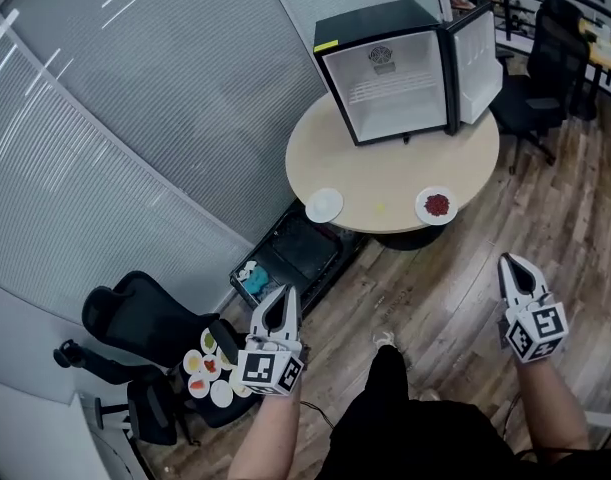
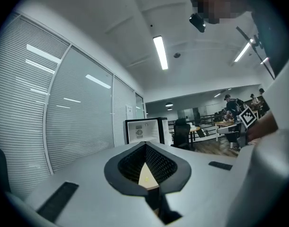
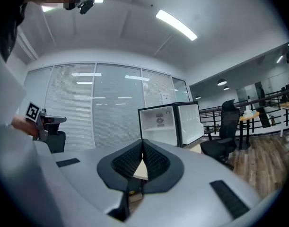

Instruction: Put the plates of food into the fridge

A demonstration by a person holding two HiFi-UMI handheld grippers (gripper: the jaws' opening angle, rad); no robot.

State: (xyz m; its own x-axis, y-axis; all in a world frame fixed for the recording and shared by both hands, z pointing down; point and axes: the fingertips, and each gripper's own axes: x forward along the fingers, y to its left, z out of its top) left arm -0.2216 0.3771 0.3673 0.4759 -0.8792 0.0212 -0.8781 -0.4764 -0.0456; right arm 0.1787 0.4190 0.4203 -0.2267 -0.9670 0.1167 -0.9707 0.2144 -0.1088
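Tabletop [image 1: 385, 183]: round, straight ahead of the person; carries fridge + 2 plates.
Fridge [image 1: 395, 83]: at far side of tabletop, door swung open to the right, inside faces the person, shelves look bare.
Chair [image 1: 135, 328]: lower left, a cluster of small dishes [image 1: 207, 368] w/ food bits on its seat, just beside L gripper.
Red-food plate [image 1: 437, 205]: near edge of tabletop, right half, in front of fridge; not in yet.
White plate [image 1: 324, 205]: near edge, left half; looks empty.
Right hand-held gripper [image 1: 515, 271]: jaws closed, nothing in them; red-food plate lies ahead and a bit left, well apart. This hand is nearer to it.
Left hand-held gripper [image 1: 280, 301]: jaws together, empty; white plate ahead, slightly right, well apart.
Long axis: n/a, plates are round, so prob. any rim approach works.
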